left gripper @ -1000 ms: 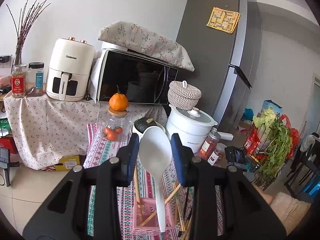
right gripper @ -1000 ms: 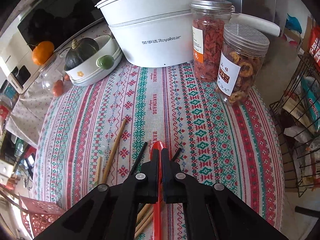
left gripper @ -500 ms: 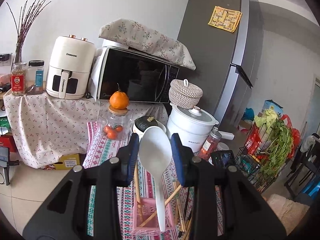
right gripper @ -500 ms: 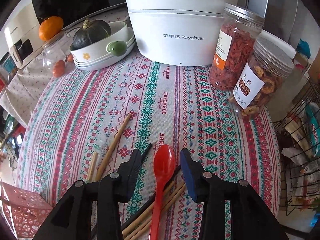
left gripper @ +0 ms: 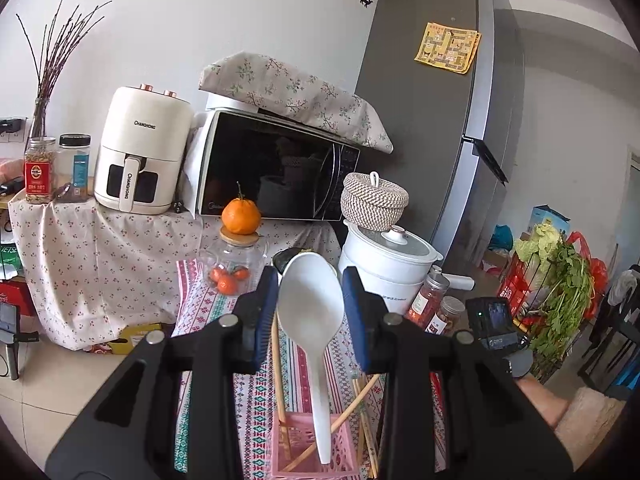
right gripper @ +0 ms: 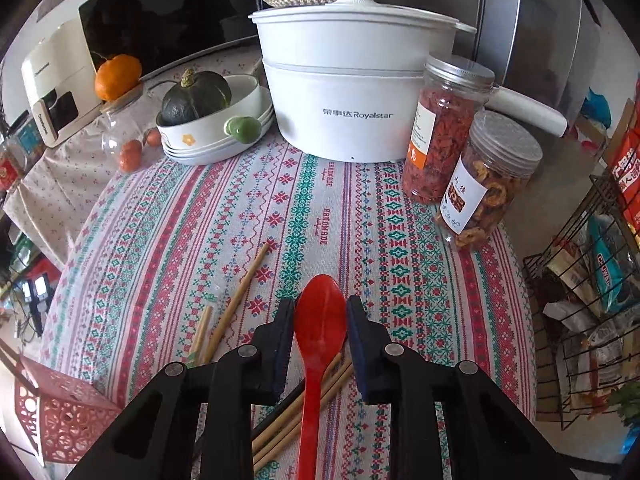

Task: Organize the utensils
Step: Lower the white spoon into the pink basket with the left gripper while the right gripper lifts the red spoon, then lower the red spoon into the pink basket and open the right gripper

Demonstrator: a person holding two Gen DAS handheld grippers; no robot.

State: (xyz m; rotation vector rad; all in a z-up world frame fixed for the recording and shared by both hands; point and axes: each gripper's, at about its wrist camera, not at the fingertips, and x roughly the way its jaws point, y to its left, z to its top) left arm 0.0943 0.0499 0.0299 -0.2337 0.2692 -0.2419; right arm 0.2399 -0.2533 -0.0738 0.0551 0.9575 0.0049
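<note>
- Honestly, the red spoon (right gripper: 320, 324) could twist out: the right gripper (right gripper: 320, 330) has just been closing its jaws onto the rounded bowl, not the handle
- Left gripper (left gripper: 310, 300) holds the white spoon (left gripper: 310, 300) (bowl up) over the pink basket (left gripper: 298, 432)
- Right points steeply at the surface (right gripper: 400, 220), left near level

Red spoon (right gripper: 320, 320) against a tablecloth (right gripper: 360, 216) striped in red, green and pink folk motifs. White spoon (left gripper: 310, 300), pink slotted basket (left gripper: 298, 440), tan bamboo chopsticks (right gripper: 244, 284). Dark green squash (right gripper: 196, 96) in a white bowl (right gripper: 208, 136) with a green handle. Orange tangerine (right gripper: 118, 76), plain white pot (right gripper: 352, 116).
</note>
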